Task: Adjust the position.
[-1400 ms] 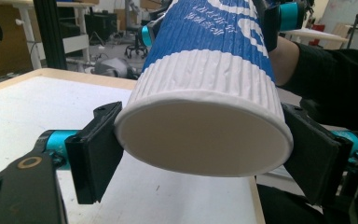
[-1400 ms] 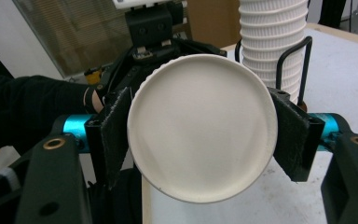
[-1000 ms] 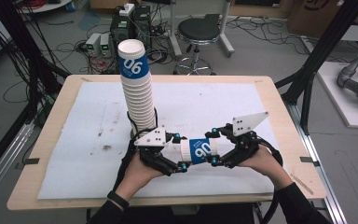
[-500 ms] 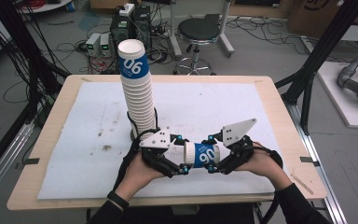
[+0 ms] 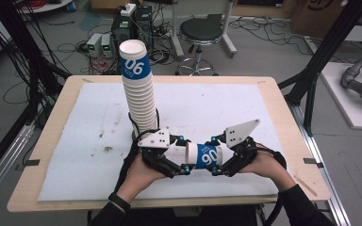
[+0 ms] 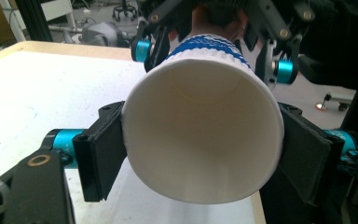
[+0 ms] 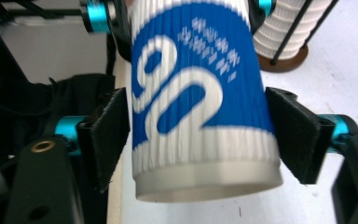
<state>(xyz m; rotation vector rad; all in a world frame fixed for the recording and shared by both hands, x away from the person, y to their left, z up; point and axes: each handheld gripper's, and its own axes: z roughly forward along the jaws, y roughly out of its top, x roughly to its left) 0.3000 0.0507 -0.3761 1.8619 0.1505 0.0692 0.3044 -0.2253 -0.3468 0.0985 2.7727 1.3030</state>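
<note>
- A tall stack of cups (image 5: pixel 140 89) stands upright on the surface (image 5: pixel 56 141), behind the hands and towards the left.
- The left gripper (image 5: pixel 169 157) has just been closing; in its own view both pads press the rim end of the paper cup (image 6: pixel 200 135), so it is holding it.
- That cup (image 5: pixel 202 155) lies level between the two grippers, just above the white sheet near the front edge.
- The right gripper (image 5: pixel 221 157) has just been opening; its pads (image 7: pixel 109 137) flank the cup's base end (image 7: pixel 200 121), the left one touching, the other with a slight gap. Whether it grips I cannot tell.
</note>
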